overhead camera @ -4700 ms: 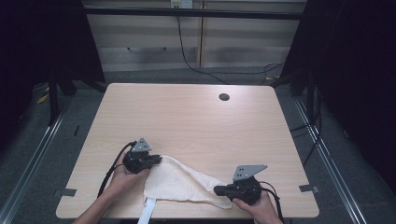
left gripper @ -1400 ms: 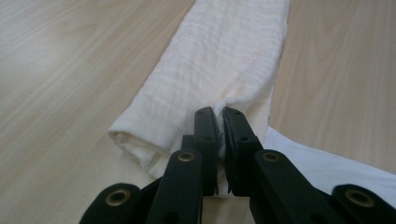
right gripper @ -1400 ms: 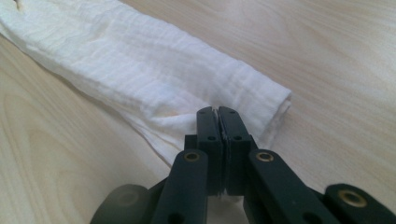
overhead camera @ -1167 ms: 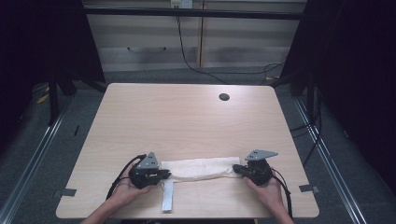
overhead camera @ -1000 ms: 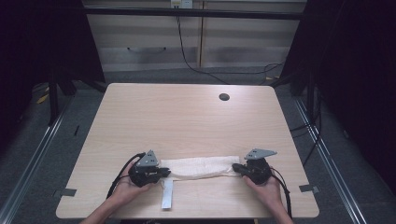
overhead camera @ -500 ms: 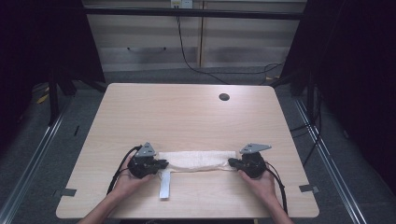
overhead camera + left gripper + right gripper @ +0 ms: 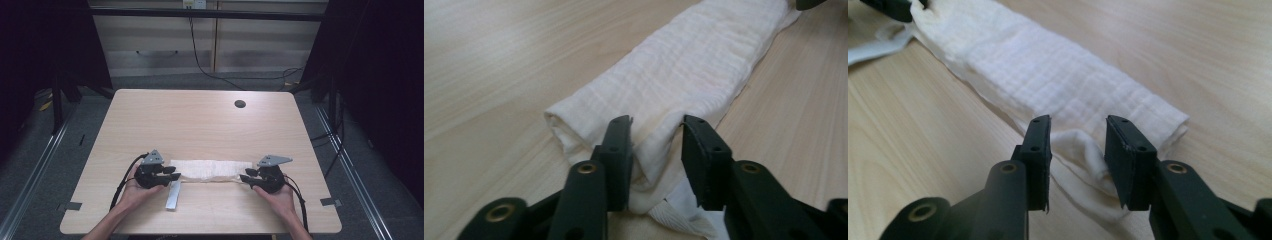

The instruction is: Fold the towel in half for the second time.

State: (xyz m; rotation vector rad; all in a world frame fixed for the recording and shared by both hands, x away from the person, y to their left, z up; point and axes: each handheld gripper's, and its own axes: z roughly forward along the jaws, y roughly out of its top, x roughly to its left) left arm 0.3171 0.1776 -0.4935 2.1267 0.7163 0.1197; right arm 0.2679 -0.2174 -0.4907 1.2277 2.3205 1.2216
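A white cloth (image 7: 210, 169), folded into a long narrow strip, lies flat across the near part of the wooden table (image 7: 200, 125). My left gripper (image 7: 176, 174) is at its left end and my right gripper (image 7: 243, 176) at its right end. In the left gripper view the jaws of the left gripper (image 7: 656, 135) have just been opening, and a raised fold of the cloth (image 7: 684, 75) lies loosely between them. In the right gripper view the right gripper (image 7: 1078, 132) has likewise just been opening, with a small ridge of the cloth (image 7: 1058, 75) between its parted jaws.
A white strap (image 7: 173, 196) runs from under the cloth's left end toward the front edge. A dark round hole (image 7: 240, 104) sits in the table's far right part. Cables trail from both grippers back along the person's hands.
The cloth, loosely spread several seconds ago, is now a narrow folded strip set a little farther from the front edge. Both grippers' jaws have parted from its ends.
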